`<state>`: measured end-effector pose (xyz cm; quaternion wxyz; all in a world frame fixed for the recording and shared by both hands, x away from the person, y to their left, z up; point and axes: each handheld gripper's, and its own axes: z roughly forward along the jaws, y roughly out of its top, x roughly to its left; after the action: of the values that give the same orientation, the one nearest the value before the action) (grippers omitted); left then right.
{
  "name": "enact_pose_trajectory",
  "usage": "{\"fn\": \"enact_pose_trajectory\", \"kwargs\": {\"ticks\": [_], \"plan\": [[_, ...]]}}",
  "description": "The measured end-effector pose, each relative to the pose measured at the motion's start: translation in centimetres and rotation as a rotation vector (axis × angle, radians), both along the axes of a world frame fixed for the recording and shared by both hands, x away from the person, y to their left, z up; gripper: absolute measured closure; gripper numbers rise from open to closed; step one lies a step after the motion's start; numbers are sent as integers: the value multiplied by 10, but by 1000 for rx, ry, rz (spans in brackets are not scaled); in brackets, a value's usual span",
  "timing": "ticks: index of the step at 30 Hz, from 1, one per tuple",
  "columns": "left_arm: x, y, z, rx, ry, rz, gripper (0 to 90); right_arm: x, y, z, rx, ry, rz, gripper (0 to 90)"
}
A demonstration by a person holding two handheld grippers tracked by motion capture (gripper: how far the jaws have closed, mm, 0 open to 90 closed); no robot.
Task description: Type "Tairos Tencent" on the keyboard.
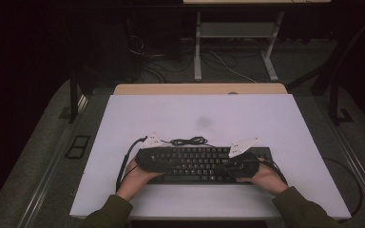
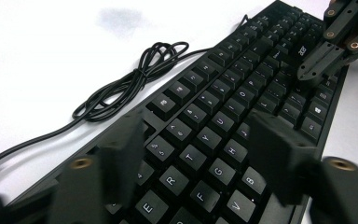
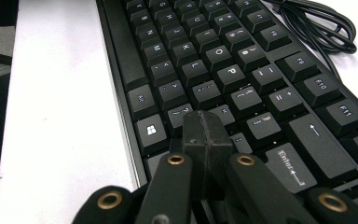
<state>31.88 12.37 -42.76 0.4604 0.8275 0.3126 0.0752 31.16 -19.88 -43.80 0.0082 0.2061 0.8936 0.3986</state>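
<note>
High view: both grippers over black keyboard.

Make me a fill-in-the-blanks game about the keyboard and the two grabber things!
1. The black keyboard lies on a ____ table.
2. The right gripper has its jaws pressed ____ over the keys.
3. The left gripper has its jaws standing ____ above the letter keys.
4. The keyboard's cable lies in a ____ beside it on the table.

Missing words: white; together; apart; coil
</note>
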Motion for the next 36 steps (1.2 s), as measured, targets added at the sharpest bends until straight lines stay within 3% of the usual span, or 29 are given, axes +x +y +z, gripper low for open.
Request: {"fn": "enact_pose_trajectory", "kwargs": {"ticks": [1, 2, 3, 13, 36], "plan": [[1, 0, 0, -4, 4, -1, 457, 0, 0, 0, 0, 0, 0, 894], [1, 0, 0, -2, 12, -7, 530, 0, 0, 0, 0, 0, 0, 894], [1, 0, -1, 2, 20, -8, 530, 0, 0, 0, 0, -1, 0, 894], [3, -3, -2, 42, 46, -33, 888, 0, 0, 0, 1, 1, 0, 894], [9, -13, -5, 84, 55, -32, 894, 0, 0, 0, 0, -1, -1, 894]]}}
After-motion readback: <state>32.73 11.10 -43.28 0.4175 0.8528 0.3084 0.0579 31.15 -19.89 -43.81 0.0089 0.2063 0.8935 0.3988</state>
